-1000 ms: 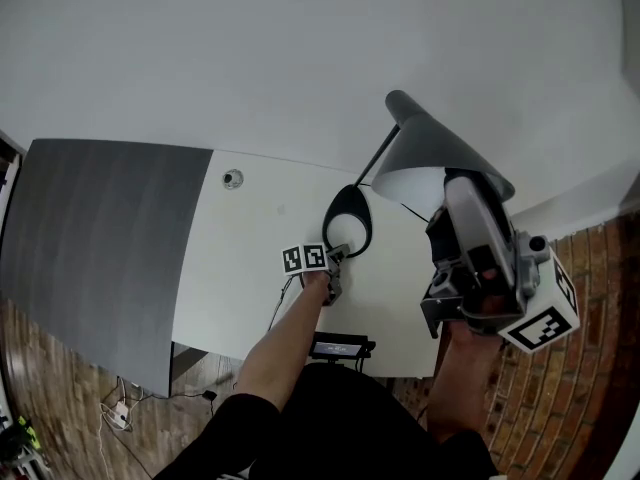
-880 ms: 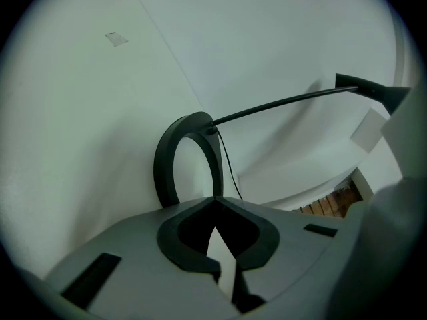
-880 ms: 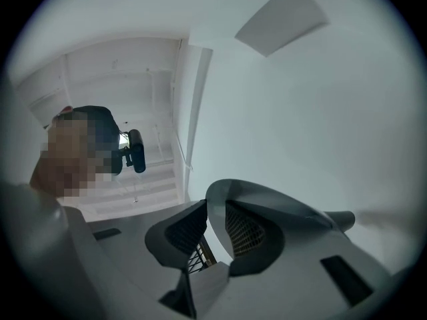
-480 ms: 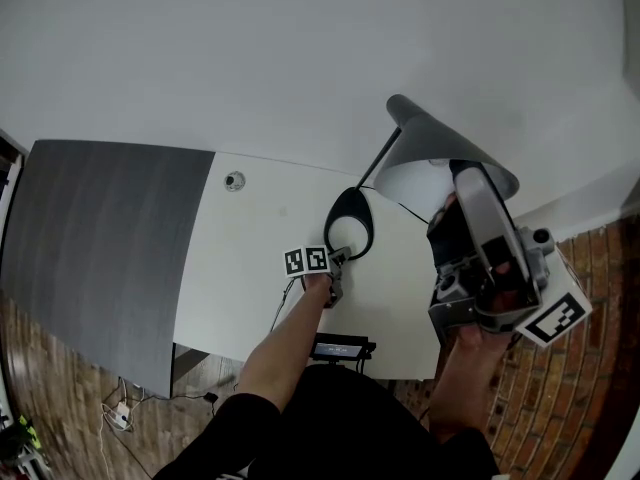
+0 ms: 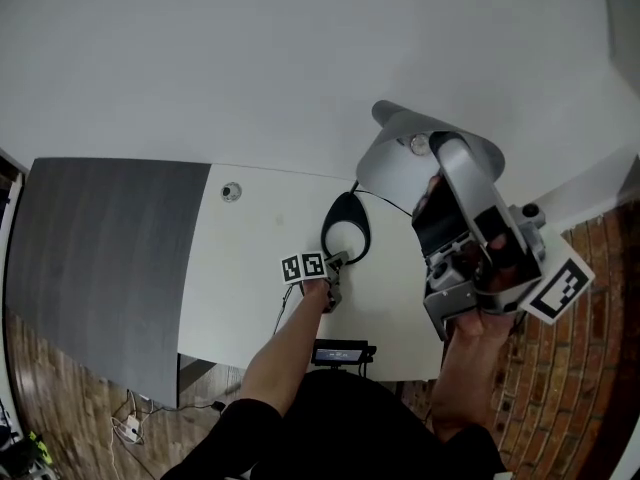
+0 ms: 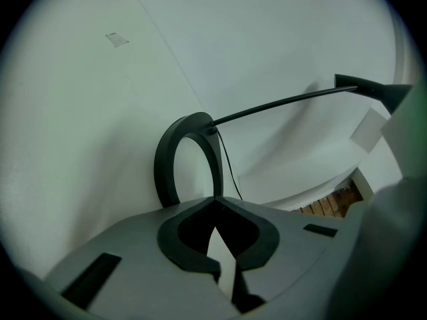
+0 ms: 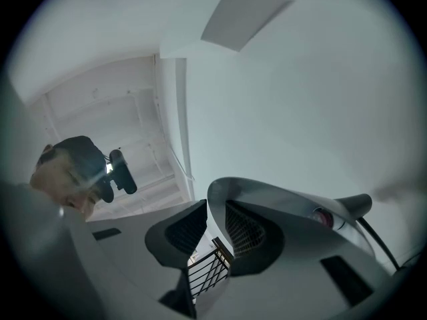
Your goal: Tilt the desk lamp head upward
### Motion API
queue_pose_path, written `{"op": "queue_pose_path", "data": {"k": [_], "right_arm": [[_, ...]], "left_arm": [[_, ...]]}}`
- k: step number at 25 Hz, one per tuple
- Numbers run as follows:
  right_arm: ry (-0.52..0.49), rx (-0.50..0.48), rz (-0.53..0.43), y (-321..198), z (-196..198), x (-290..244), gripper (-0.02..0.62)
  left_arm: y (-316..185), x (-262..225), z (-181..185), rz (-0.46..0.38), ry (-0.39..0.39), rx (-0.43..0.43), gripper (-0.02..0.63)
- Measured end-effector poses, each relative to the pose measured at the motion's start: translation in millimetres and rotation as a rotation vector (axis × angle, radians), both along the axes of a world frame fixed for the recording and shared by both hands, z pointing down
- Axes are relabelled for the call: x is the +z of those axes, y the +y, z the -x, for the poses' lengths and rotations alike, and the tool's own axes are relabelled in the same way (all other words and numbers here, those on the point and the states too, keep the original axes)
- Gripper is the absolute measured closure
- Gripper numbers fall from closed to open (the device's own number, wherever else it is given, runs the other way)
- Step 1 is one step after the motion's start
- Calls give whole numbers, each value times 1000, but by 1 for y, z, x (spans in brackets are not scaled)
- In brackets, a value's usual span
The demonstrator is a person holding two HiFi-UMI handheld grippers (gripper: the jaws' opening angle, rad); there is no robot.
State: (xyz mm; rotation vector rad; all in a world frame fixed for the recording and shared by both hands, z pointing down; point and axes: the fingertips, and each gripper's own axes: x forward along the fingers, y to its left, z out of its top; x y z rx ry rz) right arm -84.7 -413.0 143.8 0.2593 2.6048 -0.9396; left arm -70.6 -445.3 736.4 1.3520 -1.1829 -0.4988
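Note:
A grey desk lamp stands on the white table point(image 5: 250, 258). Its black ring base point(image 5: 327, 230) carries a thin black arm point(image 6: 280, 105) up to the cone-shaped lamp head point(image 5: 395, 163). The head is tilted so that its open side and bulb point(image 5: 418, 145) face up. My right gripper point(image 5: 440, 163) is shut on the rim of the lamp head point(image 7: 280, 209), which passes between its pads point(image 7: 177, 235). My left gripper point(image 5: 335, 265) is shut, its tips point(image 6: 213, 202) at the near edge of the ring base point(image 6: 167, 172) with nothing held.
A dark grey panel point(image 5: 100, 248) covers the table's left part, with a round grommet point(image 5: 231, 191) beside it. A small black device point(image 5: 340, 351) sits at the front edge. A white wall is behind, and brick floor point(image 5: 560, 388) lies to the right.
The lamp head has turned upward with my right gripper, which rolled while holding it; the bulb now shows. The left gripper and the base have not moved.

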Motion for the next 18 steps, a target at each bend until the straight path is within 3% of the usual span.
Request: {"op": "queue_pose_path", "data": {"k": [7, 10, 14, 18], "right_arm": [[16, -1, -18, 4, 0, 0, 502], [57, 42, -48, 7, -10, 12, 502], [139, 65, -19, 11, -35, 55, 502], [283, 107, 37, 11, -70, 135, 502]], "left_arm": [[2, 1, -2, 1, 12, -16, 594], [2, 3, 5, -4, 9, -22, 594], [6, 4, 15, -13, 46, -82, 594], [29, 7, 24, -13, 114, -149, 592]]}}
